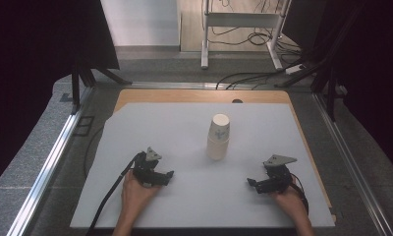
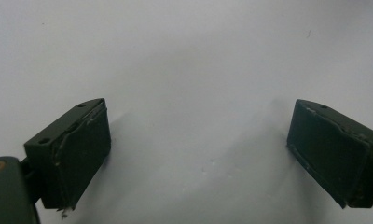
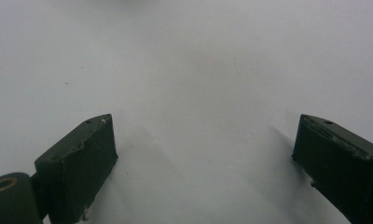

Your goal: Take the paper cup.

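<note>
Setting: lab recording bay. Evidence, placed from the white-topped table [image 1: 194, 196]: black curtains [image 1: 32, 44] hung at both sides; aluminium rails [image 1: 47, 162] flanking it; metal stand [image 1: 243, 22] and loose cables [image 1: 253, 78] on grey floor beyond

Cup stack [image 1: 218, 137] stands on the sheet [image 1: 184, 128] between both claws.

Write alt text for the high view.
A stack of white paper cups stands upright mid-table on a white sheet. Nearer the camera, a person's hands rest the open black left gripper and open black right gripper on the sheet, both apart from the cups.
</note>
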A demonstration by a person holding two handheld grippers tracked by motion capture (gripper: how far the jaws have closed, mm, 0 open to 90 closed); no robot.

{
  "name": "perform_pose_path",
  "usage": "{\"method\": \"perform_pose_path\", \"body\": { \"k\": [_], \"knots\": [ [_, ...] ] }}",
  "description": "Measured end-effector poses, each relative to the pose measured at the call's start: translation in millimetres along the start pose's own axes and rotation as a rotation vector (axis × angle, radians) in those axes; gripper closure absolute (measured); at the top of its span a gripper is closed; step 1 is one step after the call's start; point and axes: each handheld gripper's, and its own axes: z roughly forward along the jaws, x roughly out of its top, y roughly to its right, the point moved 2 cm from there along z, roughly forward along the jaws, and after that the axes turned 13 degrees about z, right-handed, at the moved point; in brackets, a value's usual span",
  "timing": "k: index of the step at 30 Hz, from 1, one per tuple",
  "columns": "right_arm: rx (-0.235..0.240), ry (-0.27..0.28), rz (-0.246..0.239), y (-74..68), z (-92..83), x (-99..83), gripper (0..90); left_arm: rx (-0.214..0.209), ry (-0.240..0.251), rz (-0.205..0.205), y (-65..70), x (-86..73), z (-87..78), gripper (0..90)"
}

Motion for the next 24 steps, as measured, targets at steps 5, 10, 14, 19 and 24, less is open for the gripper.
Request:
{"method": "perform_pose_path", "body": {
  "k": [5, 10, 14, 19, 24],
  "knots": [
    [0.000, 0.000, -0.001, 0.0, 0.0, 0.0, 6.1, 0.000, 0.001, 0.001, -0.1, -0.1, 0.0, 5.8],
    [0.001, 0.000, 0.000, 0.1, -0.1, 0.1, 6.1, 0.000, 0.002, 0.001, -0.2, -0.2, -0.1, 5.8],
    [0.001, -0.003, 0.001, 0.0, -0.2, 0.3, 6.2, -0.002, 0.001, 0.000, -0.3, -0.2, -0.3, 5.8],
    [0.001, -0.004, 0.003, -0.1, -0.4, 0.5, 6.4, -0.011, 0.003, 0.012, -0.7, 0.0, -0.8, 5.9],
    [0.004, -0.006, -0.005, 0.1, -0.3, 2.4, 7.3, -0.044, 0.028, 0.065, -0.2, 9.4, -5.4, 6.4]
  ]
}}
